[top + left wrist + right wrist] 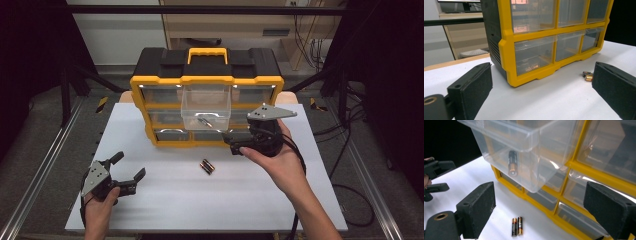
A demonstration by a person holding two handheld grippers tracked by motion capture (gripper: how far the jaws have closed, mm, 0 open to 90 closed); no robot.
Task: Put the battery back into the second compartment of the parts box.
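Here two small black-and-copper cylindrical batteries [207,166] lie touching, mid-bench, before the yellow drawer organiser [150,95]. They look light, stiff, smooth and may roll; grip one across its middle. Right hand-held gripper [231,145] and left hand-held gripper [129,167] gape wide, empty.

We see a yellow-and-black organiser [206,80] with a yellow handle [207,53] on its black top, and clear, colourless drawers [534,53] in a yellow frame. The pulled-out drawer [206,106] is transparent too; the battery [512,163] inside it is black with a copper-coloured end. Two batteries [207,166] on the white counter [250,200] share that black-and-copper banding. Each hand-held gripper, left [128,172] and right [227,141], is black with a grey plate.
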